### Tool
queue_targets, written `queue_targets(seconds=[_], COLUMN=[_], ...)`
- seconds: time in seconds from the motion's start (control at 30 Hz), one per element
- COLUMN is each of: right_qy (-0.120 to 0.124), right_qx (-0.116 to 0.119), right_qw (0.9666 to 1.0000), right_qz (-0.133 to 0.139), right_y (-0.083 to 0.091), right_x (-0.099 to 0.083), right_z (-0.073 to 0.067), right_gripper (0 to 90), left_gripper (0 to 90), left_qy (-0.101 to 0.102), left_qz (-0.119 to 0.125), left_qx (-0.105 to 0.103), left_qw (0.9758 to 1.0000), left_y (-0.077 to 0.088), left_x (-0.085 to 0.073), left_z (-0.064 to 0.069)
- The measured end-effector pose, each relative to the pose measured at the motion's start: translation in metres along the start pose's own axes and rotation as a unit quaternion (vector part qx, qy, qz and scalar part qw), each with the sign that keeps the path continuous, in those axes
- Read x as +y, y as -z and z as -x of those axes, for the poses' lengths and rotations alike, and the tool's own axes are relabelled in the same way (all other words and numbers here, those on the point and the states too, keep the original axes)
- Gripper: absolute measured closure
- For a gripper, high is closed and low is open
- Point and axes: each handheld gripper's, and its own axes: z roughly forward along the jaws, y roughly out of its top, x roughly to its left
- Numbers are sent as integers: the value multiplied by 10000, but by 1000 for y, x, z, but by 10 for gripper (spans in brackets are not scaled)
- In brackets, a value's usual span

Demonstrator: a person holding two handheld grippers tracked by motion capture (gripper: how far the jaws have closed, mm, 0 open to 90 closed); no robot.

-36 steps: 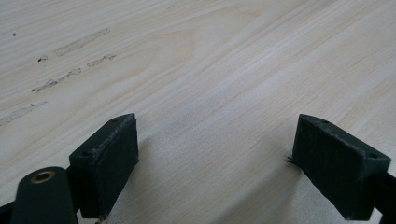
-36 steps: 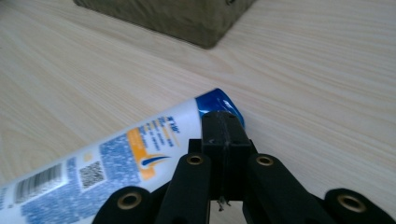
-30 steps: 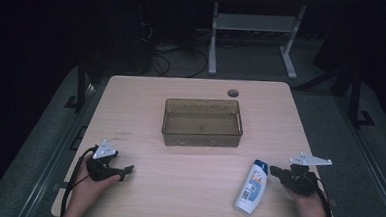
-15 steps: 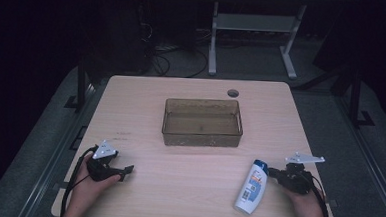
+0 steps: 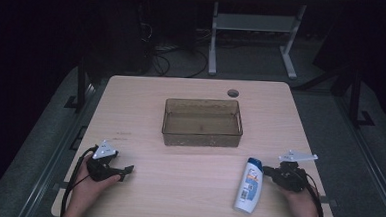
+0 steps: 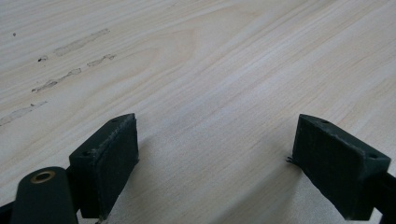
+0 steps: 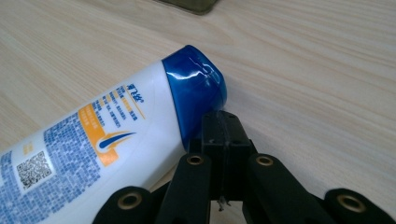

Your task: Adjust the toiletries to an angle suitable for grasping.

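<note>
Each black handheld gripper, the left gripper point(image 5: 125, 171) and the right gripper point(image 5: 267, 170), is topped by a grey three-cornered plate and trailed by a dark cable. Blocky black pads point(image 6: 108, 163) are carried on linkage arms pinned with brass-coloured rivets

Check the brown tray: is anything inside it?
Nothing shows inside the brown tray; its bare floor is visible through the open top. The shampoo bottle lies outside it on the table.

High view down over whole table point(image 5: 192, 188); gripper views close, low across its top.
</note>
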Motion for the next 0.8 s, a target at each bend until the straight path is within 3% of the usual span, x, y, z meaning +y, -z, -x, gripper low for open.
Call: queue_targets(seconds=[0.8], right_qy=[256], right_qx=[184], right_qw=[9995], right_qz=[12], right_y=[-21], right_x=[22], right_z=[-16], right_gripper=[900], left_gripper=[131], left_qy=[2], left_qz=[-7], left_qx=[0], left_qw=[10000], left_y=[0], left_x=[0], left_z=[0])
